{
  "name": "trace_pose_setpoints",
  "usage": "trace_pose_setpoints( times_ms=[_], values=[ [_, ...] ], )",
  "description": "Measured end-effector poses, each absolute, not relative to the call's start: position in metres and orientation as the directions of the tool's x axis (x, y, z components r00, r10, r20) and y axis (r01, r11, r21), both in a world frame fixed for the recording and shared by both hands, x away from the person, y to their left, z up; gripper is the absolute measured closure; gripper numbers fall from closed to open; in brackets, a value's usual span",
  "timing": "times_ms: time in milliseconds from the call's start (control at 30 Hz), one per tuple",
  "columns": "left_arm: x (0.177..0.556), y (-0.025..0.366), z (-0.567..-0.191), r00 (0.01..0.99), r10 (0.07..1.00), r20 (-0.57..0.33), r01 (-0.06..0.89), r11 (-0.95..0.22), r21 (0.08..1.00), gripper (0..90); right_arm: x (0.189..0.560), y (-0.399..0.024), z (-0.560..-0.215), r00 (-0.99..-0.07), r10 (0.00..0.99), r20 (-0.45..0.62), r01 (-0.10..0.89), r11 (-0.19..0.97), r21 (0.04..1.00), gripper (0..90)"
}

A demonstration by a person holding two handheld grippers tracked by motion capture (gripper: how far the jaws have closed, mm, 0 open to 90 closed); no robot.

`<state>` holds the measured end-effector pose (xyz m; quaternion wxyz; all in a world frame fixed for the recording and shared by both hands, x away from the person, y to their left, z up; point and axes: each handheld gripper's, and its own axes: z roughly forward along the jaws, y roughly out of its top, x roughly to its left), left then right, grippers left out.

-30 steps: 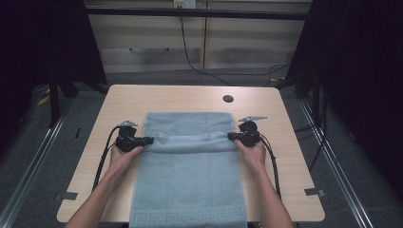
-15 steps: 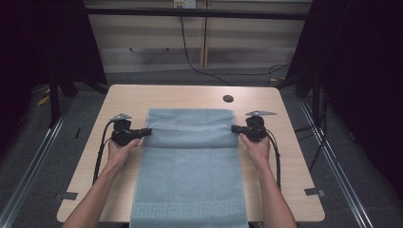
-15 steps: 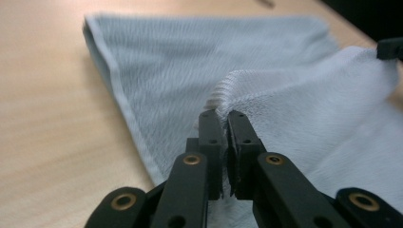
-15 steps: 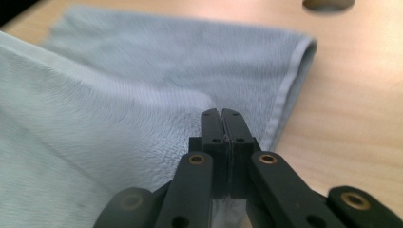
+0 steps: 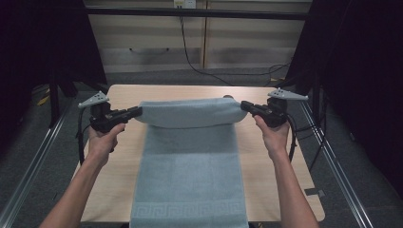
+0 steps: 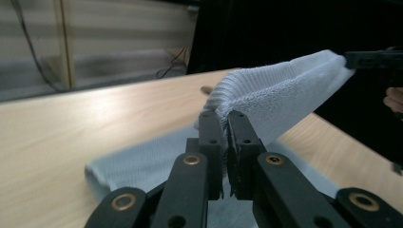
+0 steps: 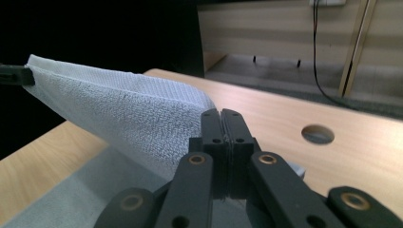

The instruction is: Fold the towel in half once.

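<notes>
- I see the pale blue towel (image 5: 190, 161) lying lengthwise down the middle of the wooden table (image 5: 121, 156), its far end lifted off the tabletop and stretched taut into a folded ridge between my two grippers.
- The towel's near end, with its key-pattern border, hangs right at the table's near edge; I cannot tell how far it drops past it.
- My left gripper (image 5: 135, 112) sits at the raised ridge's left corner. In the left gripper view (image 6: 223, 118) the jaws are nearly together with towel cloth (image 6: 280, 95) caught between their tips.
- My right gripper (image 5: 244, 106) sits at the ridge's right corner. In the right gripper view (image 7: 222, 116) the jaws are pressed flat against each other, pinching the towel corner (image 7: 133, 118).
- Both hands are off the towel's side edges: the left hand (image 5: 103, 140) over bare wood left of the towel, the right hand (image 5: 273, 137) over bare wood to its right.
- Open room: bare tabletop runs along both sides of the towel, and a wider bare strip lies beyond the raised ridge toward the table's far edge.
- A round cable hole (image 7: 317, 134) sits in that far strip, beyond the towel and near the right gripper.
- Past the table's far edge I see grey floor, a panelled wall (image 5: 228, 42) with a black cable (image 5: 190, 52) hanging down it, and dark curtains on both sides.
</notes>
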<state>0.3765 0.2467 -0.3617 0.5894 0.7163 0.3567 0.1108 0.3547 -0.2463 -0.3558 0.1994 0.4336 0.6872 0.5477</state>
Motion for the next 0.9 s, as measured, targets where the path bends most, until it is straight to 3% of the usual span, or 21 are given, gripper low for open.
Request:
trace_pose_setpoints(
  times_ms=[300, 900],
  values=[
    [0.333, 0.258, -0.333, 0.77, 0.598, -0.222, 0.302, -0.034, 0.953, 86.1, 0.321, -0.245, -0.332, -0.603, 0.782, 0.16, 0.311, 0.045, 0.95, 89.4],
    [0.266, 0.27, -0.36, 0.811, 0.545, -0.213, 0.315, -0.099, 0.944, 85.9, 0.238, -0.246, -0.345, -0.672, 0.73, 0.128, 0.295, 0.104, 0.95, 89.3]
  ],
)
